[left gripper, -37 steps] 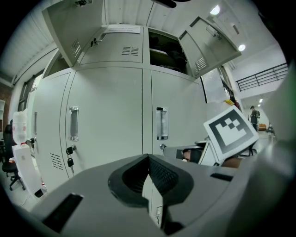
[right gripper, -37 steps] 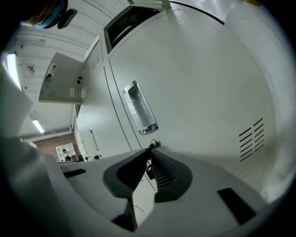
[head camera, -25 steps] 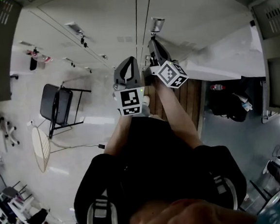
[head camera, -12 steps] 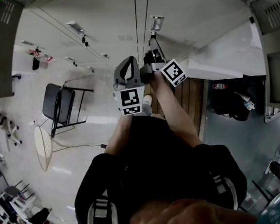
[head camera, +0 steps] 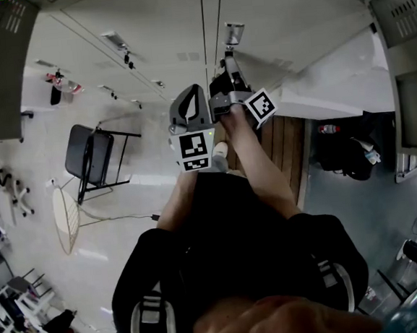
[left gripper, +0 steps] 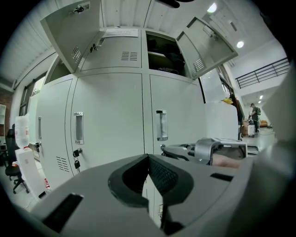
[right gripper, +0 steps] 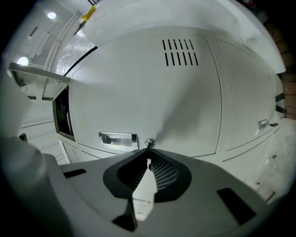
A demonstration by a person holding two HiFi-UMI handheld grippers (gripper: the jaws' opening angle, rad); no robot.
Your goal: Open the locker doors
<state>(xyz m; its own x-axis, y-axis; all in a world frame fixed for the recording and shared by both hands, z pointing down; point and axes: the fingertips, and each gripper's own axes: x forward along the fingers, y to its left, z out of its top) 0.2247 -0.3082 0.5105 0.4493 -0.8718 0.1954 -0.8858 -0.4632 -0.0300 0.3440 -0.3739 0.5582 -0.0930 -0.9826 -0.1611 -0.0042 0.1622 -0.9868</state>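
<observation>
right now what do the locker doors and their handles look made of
Locker doors: likely painted sheet metal; smooth, flat, pale grey panels with punched vent slots. Handles: probably polished or chromed metal; recessed, bright and reflective against the paint.

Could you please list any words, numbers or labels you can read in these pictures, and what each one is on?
No text is readable.
Paper sheet on the upper locker: print too blurred to read.
Square markers on the cubes: patterns only, no words.
</observation>
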